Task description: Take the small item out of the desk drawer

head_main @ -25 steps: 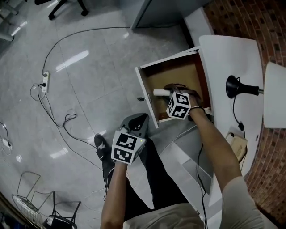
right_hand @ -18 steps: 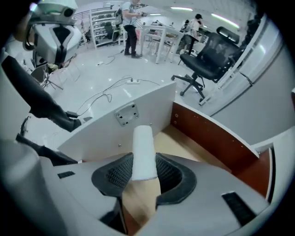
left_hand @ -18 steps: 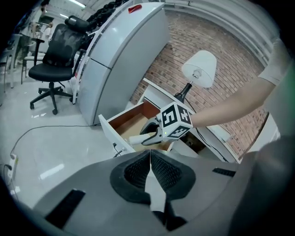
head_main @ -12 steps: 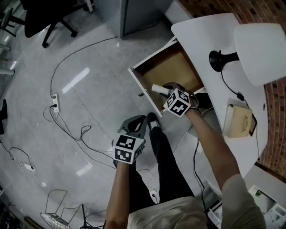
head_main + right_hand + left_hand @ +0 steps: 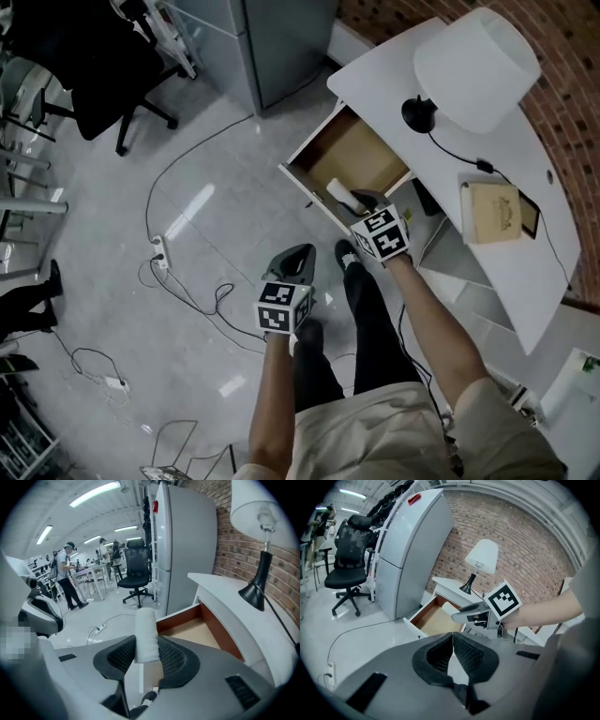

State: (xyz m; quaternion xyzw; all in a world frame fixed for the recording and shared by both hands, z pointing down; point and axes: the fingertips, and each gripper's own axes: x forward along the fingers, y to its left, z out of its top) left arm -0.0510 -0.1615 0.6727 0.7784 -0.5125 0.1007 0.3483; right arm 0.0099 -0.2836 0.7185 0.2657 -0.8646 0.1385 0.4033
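I am holding my left gripper (image 5: pixel 293 262) out over the floor, its jaws resting together with nothing between them. To its right, my right gripper (image 5: pixel 361 202) is clamping its jaws on the small white roll (image 5: pixel 338 193), which is sticking out past the pads and hanging above the front end of the open drawer (image 5: pixel 353 153). The drawer is jutting from the table's (image 5: pixel 525 262) left edge, where a white lamp (image 5: pixel 476 56) is standing.

Open drawer (image 5: pixel 352 155), right gripper (image 5: pixel 362 201) holding white roll (image 5: pixel 338 191)
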